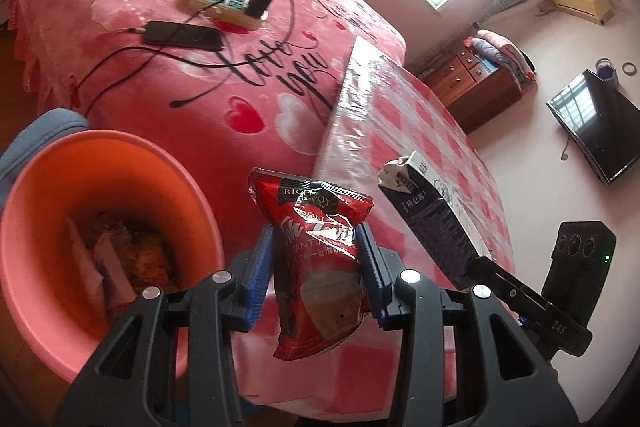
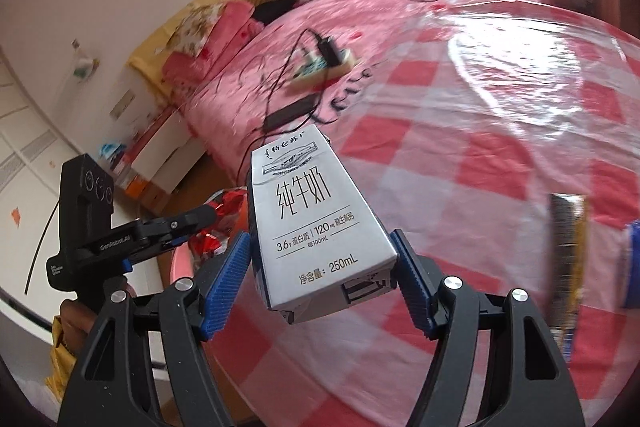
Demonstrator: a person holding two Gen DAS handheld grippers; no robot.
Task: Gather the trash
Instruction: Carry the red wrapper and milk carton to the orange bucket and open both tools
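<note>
the red snack packet [image 1: 320,259] is trash, and it sits squeezed between the two blue pads of the left gripper [image 1: 316,267]. it hangs in the air, just above the edge of the table with the red and white checked cloth [image 1: 440,131]. the pink bin [image 1: 52,227] stands low on the left of it, with wrappers already inside. the milk carton [image 2: 316,223] is trash too. the right gripper [image 2: 320,271] has its pads pressed on both sides of the carton and holds it up over the same table. behind the table is a bed with a pink blanket [image 1: 160,95]. a power strip [image 1: 224,3] and a black phone [image 1: 184,35] lie on the blanket.
</note>
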